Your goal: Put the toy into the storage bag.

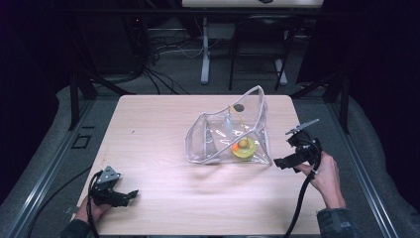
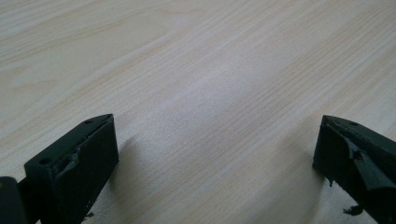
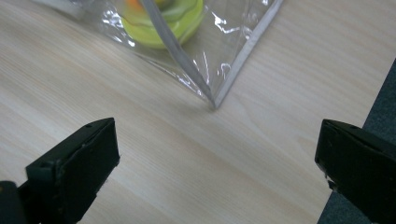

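Observation:
A clear plastic zip pouch [image 1: 218, 136] stands open in the middle of the wooden table [image 1: 158, 148], with a yellow-green dish [image 1: 244, 148] and small orange and brown pieces inside. My right gripper [image 1: 282, 161] is open just right of the pouch's near corner [image 3: 215, 103], with the dish [image 3: 159, 28] seen through the plastic ahead. Near the table's front left, my left gripper [image 1: 130, 194] is open over bare wood, far from the pouch. Its jaws stand wide apart over the tabletop [image 2: 210, 84].
The table's right edge and grey floor [image 3: 380, 112] lie close beside my right gripper. Behind the table stand a dark chair [image 1: 257, 49], a white stand leg [image 1: 205, 49] and loose cables on the floor.

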